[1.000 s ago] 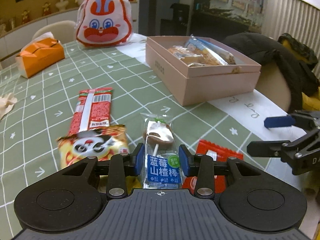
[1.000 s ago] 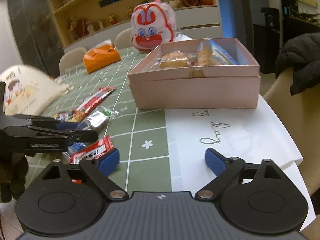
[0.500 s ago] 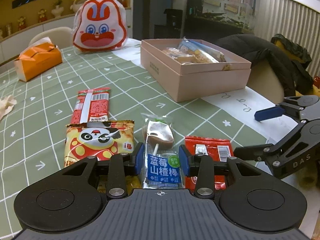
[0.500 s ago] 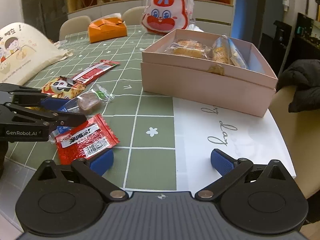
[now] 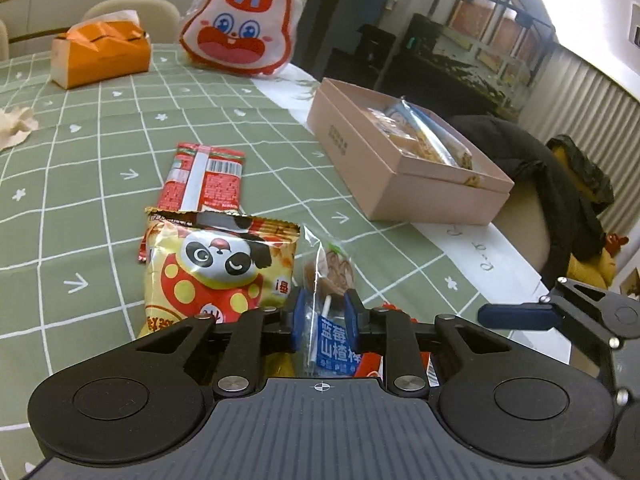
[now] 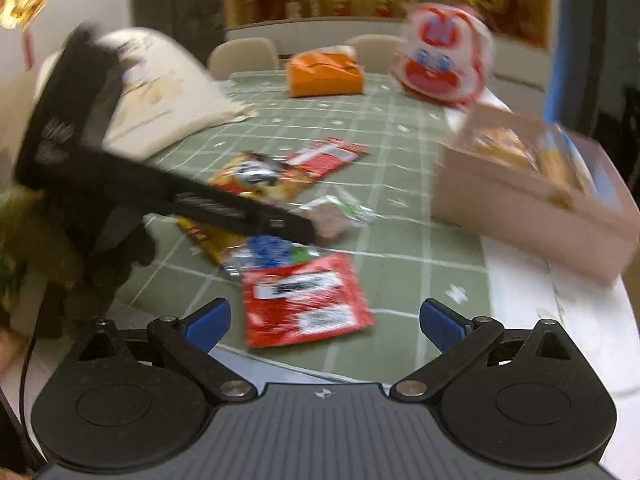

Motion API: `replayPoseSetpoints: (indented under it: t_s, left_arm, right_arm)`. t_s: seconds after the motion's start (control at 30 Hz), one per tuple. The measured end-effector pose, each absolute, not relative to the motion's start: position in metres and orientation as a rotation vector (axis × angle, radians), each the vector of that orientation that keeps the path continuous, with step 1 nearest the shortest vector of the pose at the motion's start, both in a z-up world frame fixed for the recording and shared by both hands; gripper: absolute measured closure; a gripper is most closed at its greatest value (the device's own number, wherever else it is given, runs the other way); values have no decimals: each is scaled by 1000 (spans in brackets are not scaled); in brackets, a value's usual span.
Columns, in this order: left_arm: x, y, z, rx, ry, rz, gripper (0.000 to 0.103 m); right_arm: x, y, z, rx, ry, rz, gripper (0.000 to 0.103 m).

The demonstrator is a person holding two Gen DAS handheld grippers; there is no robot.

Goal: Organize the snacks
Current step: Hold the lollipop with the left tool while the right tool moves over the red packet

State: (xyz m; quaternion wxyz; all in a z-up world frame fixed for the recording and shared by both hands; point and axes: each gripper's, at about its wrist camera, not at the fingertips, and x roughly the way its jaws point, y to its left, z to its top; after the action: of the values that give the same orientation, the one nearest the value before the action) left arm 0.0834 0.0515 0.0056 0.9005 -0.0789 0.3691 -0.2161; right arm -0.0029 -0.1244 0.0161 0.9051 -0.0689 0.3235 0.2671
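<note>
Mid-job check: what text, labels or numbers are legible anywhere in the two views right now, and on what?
"蓝莓" over "山楂棒": blue label of the clear lollipop packet in the left hand-held gripper.
Barcode and fine print: red bar packet, too small to read.
Stamped mark: side of the pink box, too small.
Cursive script: white paper, not legible.
Panda bag: characters cut off.
Red sachet: blurred.

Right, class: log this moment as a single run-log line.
left gripper: shut on hawthorn lollipop packet | right gripper: open, near red packet | pink box: part-filled
</note>
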Motion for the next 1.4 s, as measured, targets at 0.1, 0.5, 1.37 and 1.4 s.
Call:
replayPoseSetpoints:
  t_s: [0.1, 0.5, 1.37, 1.4]
  left_arm:
    - [82, 51, 5, -155, 760, -449, 78]
    - [79, 46, 6, -119, 751, -445, 77]
    - [84, 12, 18, 92, 812, -385, 67]
    - [83, 4, 19, 145, 815, -380, 64]
  right_arm:
    - [1, -107, 15, -174, 683, 574, 2]
    - [11, -152, 6, -253, 684, 273, 6]
    - [-3, -193, 1, -106, 675, 325, 27]
    - [-3, -198, -1, -80, 673, 316, 23]
